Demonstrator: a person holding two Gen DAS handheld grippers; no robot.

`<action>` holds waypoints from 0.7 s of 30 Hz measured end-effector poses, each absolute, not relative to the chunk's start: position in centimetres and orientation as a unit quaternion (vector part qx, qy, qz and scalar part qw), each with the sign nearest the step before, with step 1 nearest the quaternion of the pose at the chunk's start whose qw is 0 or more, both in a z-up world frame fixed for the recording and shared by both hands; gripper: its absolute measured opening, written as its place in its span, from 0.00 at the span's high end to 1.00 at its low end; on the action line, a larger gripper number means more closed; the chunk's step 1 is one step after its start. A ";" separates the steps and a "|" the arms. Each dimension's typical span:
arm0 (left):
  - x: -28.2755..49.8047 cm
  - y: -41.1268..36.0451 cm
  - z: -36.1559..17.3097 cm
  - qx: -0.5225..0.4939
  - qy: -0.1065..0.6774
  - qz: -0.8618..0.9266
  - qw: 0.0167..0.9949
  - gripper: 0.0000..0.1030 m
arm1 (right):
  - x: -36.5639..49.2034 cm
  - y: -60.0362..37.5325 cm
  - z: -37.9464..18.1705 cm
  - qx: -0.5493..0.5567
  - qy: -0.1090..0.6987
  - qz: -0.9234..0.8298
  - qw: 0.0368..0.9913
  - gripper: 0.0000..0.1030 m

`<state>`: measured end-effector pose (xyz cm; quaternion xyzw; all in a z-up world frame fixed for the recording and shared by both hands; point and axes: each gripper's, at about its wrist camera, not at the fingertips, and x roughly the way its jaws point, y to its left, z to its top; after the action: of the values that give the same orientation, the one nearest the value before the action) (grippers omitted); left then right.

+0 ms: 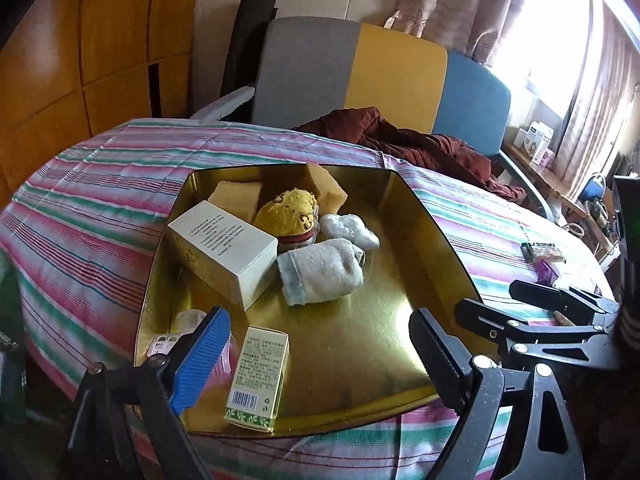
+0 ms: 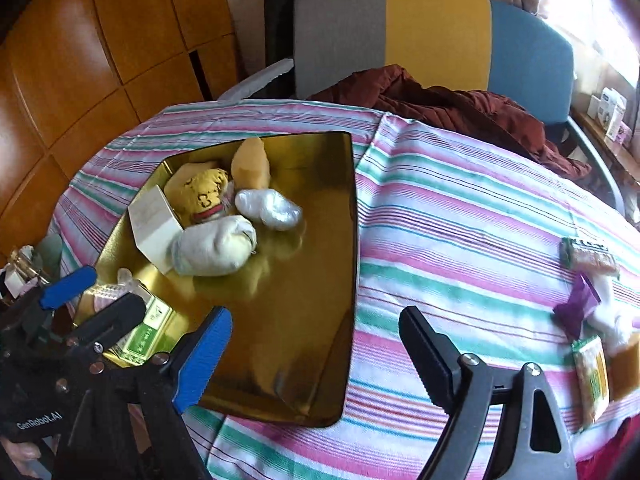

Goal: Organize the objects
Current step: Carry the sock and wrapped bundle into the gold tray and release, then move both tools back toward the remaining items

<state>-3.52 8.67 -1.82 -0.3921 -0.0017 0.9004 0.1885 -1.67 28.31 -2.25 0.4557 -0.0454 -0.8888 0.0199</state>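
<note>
Gold tray (image 1: 420,248) holding rolled sock (image 1: 320,276) at 12 o'clock: soft, light, compressing; pinch mid-roll. Left gripper (image 1: 320,356), right gripper (image 2: 316,356) both hovering, jaws spread, empty.

Left tongs (image 1: 320,344) gape over gold tray (image 1: 360,344), green-labelled box (image 1: 260,380) between them.

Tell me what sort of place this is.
Probably a room in a home: a table under a striped cloth, a chair with a red jacket, curtains at a bright window.
</note>
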 end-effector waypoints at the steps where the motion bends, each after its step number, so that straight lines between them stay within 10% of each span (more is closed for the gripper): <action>1: -3.3 8.7 -1.7 -0.390 0.001 0.901 0.188 0.10 | -1.5 28.3 -2.3 0.454 -0.045 -0.890 0.017 0.15; 21: -1.2 9.8 -1.3 -0.379 0.035 0.905 0.190 0.08 | 0.6 28.6 -2.1 0.439 -0.055 -0.897 -0.004 0.15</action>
<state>-1.16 9.81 -1.30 -0.3790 0.0349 0.9049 0.1904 0.63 28.61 -2.15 0.4393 -0.0545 -0.8967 -0.0042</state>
